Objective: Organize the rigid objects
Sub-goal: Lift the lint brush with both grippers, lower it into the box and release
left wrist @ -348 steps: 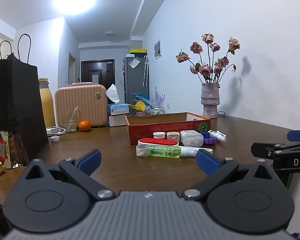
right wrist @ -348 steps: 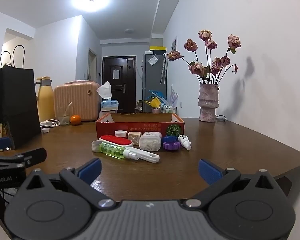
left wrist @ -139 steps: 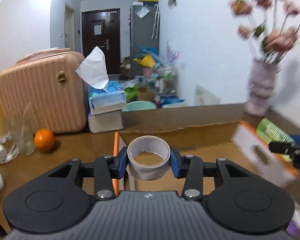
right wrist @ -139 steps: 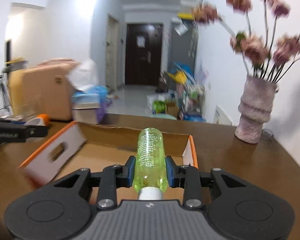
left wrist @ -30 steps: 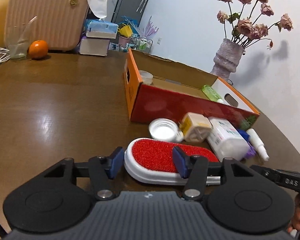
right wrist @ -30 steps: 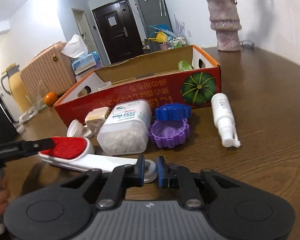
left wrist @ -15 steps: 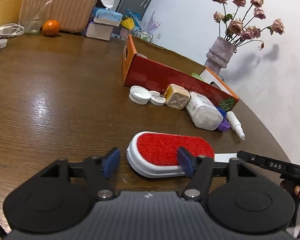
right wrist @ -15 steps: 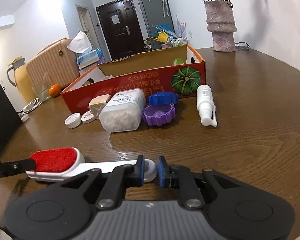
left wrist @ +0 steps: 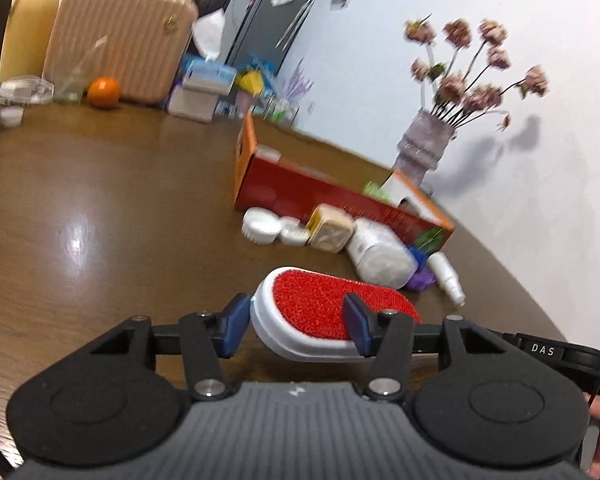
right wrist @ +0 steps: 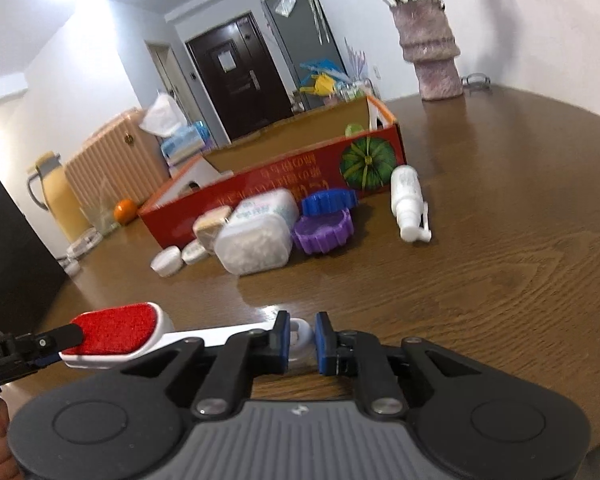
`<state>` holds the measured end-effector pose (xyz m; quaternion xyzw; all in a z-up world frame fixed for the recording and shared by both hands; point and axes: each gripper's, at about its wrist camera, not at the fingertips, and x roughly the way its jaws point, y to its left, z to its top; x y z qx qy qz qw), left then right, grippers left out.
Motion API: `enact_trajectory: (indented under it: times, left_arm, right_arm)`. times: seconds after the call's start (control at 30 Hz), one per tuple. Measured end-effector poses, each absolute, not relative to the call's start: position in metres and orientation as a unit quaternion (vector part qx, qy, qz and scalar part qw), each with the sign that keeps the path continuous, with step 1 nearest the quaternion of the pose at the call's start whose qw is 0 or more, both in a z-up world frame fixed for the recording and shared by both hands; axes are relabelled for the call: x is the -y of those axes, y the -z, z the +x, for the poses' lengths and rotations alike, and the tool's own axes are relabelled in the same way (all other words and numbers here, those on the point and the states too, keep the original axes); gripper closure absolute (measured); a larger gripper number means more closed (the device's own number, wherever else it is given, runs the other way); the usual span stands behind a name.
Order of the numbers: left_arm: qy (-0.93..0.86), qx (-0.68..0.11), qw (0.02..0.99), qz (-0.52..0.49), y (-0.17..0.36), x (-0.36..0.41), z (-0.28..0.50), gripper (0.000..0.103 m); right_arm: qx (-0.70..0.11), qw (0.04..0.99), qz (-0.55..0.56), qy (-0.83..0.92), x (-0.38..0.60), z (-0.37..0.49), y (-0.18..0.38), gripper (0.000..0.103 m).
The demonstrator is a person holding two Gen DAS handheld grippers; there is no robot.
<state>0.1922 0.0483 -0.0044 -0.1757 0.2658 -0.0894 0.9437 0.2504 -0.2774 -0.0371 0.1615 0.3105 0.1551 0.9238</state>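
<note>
A white lint brush with a red pad [left wrist: 324, 308] is held in the air above the brown table by both grippers. My left gripper [left wrist: 294, 330] is shut on its red head. My right gripper [right wrist: 302, 340] is shut on the ring end of its white handle [right wrist: 300, 334]; the head shows at the left of the right wrist view [right wrist: 116, 330]. The red and orange cardboard box [left wrist: 300, 188] [right wrist: 284, 178] lies further back, with a green bottle [right wrist: 352, 129] inside at its right end.
In front of the box lie two white lids [right wrist: 166, 261], a beige block [right wrist: 210, 222], a clear tub of cotton swabs [right wrist: 260, 236], a purple and a blue gear-shaped lid [right wrist: 324, 232], and a white spray bottle [right wrist: 408, 200]. A vase [right wrist: 430, 56], an orange [left wrist: 103, 91] and a suitcase [left wrist: 120, 42] stand behind.
The lint brush has come up off the table, held at both ends, and both grippers have tilted and moved toward the box. The other items have not moved.
</note>
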Motion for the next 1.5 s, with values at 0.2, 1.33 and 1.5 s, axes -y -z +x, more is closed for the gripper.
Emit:
enact_trajectory:
  times: [0.2, 1.33, 1.5]
  left_arm:
    - [0.107, -0.226, 0.954, -0.168, -0.025, -0.04, 0.188, 0.054]
    - [0.12, -0.283, 0.932, -0.19, -0.005, -0.066, 0.444, 0.051]
    - [0.102, -0.275, 0.948, -0.121, -0.013, -0.048, 0.427, 0.047]
  right_arm:
    - [-0.267, 0.937, 0.16, -0.158, 0.286, 0.232, 0.01, 0.09]
    - [-0.319, 0.935, 0.082, -0.131, 0.252, 0.49, 0.002, 0.091]
    - [-0.314, 0.939, 0.067, -0.123, 0.246, 0.484, 0.004, 0.088]
